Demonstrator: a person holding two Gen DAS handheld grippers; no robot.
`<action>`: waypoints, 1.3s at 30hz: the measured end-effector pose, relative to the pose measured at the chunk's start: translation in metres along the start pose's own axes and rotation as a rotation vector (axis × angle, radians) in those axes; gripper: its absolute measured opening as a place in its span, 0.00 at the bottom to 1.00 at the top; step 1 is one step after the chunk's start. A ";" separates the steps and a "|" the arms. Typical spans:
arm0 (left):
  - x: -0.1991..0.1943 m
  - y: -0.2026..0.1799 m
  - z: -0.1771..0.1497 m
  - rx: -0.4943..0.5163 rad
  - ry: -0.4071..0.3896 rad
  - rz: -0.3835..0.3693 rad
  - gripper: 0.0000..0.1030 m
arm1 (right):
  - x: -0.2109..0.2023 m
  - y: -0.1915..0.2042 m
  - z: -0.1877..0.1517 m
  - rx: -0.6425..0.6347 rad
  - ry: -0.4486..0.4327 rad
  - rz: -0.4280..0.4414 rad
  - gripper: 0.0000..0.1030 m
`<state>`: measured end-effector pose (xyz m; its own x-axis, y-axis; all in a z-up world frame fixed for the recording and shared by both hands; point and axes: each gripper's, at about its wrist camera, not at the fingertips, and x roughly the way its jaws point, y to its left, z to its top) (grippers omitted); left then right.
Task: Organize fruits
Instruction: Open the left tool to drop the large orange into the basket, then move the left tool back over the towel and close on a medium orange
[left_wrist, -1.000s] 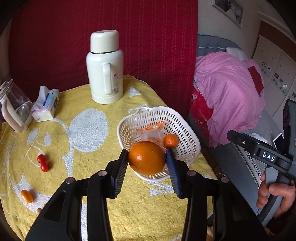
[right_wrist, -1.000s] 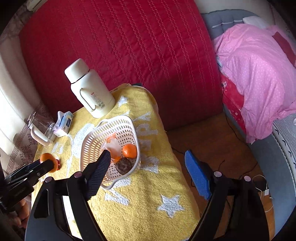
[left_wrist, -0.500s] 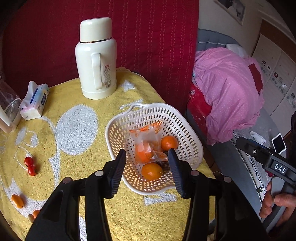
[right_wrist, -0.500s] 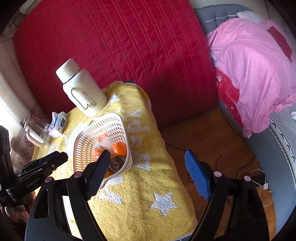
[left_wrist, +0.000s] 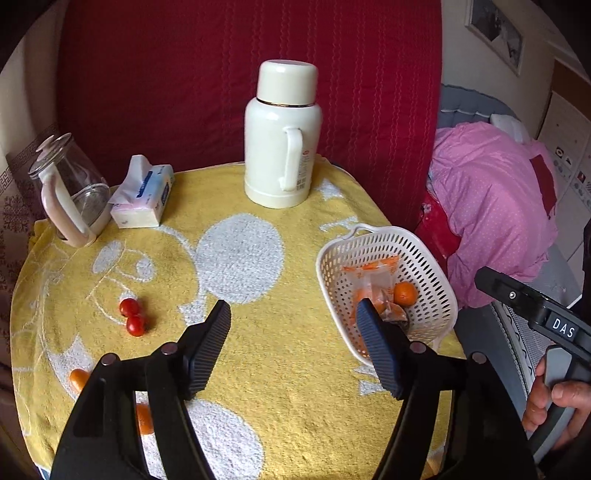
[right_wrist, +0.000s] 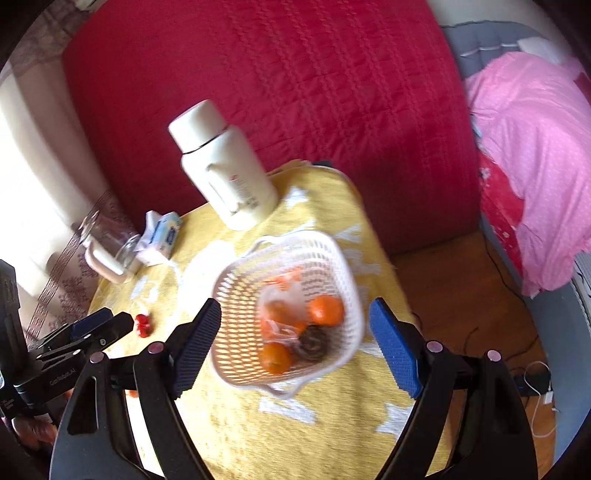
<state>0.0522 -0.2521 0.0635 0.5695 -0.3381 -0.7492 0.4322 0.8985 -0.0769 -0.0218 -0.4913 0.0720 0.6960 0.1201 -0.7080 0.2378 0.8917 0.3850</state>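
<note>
Basket (left_wrist: 436, 258) near tablecloth (left_wrist: 288, 369) edge

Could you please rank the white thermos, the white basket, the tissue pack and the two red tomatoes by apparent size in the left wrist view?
1. White thermos, largest.
2. White basket; it sits nearer the camera, so its lead over the tissue pack is less certain.
3. Tissue pack.
4. Two red tomatoes, smallest; alike in size.

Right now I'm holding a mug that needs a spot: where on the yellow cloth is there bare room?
The middle is free, between the flask, the basket and the two red tomatoes. The back left is crowded with the tissue pack and glass jug; small orange fruits dot the near left edge.
</note>
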 end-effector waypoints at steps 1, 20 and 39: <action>-0.003 0.006 -0.001 -0.009 -0.001 0.008 0.68 | 0.002 0.006 0.000 -0.008 0.003 0.007 0.81; -0.055 0.119 -0.033 -0.157 -0.020 0.146 0.68 | 0.026 0.104 -0.029 -0.104 0.062 0.112 0.81; -0.051 0.221 -0.085 -0.250 0.072 0.240 0.68 | 0.048 0.172 -0.065 -0.166 0.136 0.128 0.81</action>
<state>0.0591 -0.0126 0.0286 0.5798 -0.0959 -0.8091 0.1021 0.9938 -0.0447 0.0087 -0.3033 0.0655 0.6130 0.2838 -0.7374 0.0313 0.9238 0.3816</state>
